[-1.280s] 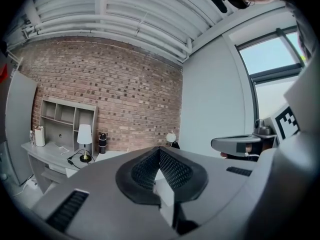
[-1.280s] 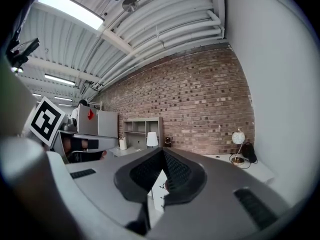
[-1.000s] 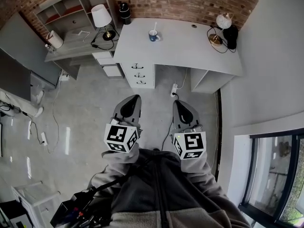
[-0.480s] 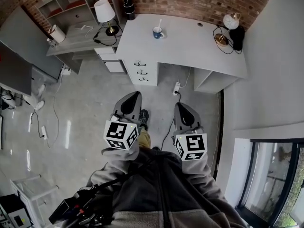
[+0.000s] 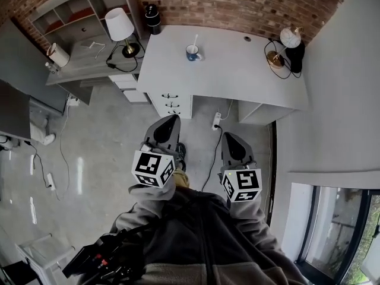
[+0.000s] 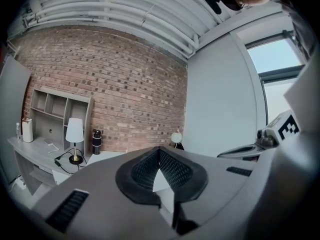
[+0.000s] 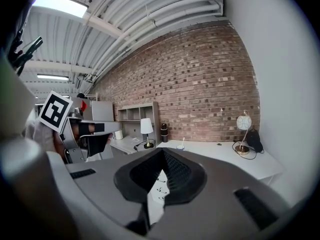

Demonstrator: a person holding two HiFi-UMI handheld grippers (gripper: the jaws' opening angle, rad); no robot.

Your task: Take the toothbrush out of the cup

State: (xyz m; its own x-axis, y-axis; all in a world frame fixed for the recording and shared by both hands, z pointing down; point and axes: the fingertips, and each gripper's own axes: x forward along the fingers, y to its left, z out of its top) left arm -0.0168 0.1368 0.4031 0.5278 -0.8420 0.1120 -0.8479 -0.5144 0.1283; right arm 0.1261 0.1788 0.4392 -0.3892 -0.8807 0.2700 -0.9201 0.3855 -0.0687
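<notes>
We held two grey two-jaw grippers low in front of us, well apart from the white rectangular desk [image 5: 237,70]. The left gripper [image 5: 171,121] was clenched on nothing, its black ribbed pads [image 6: 174,170] meeting at the tip. The right gripper [image 5: 227,136] was closed the same way, also empty.

One blue cup [image 5: 191,53] stood on the desk near its back edge, and one white toothbrush [image 5: 195,41] stood in it.

We counted two lamps. One white-shaded table lamp [image 5: 117,24] stood on the grey side desk [image 5: 83,61]. One globe lamp with a brass base [image 5: 289,37] stood at the white desk's far right corner. There was also one black bottle [image 5: 152,16] by the brick wall and one white paper roll [image 5: 58,55]. The desk front had three drawers [image 5: 170,101], and one white power strip [image 5: 217,122] lay on the floor.

The only print we made out was the black-and-white square markers on the two cubes [image 5: 152,168], one per gripper. They carried no words.
</notes>
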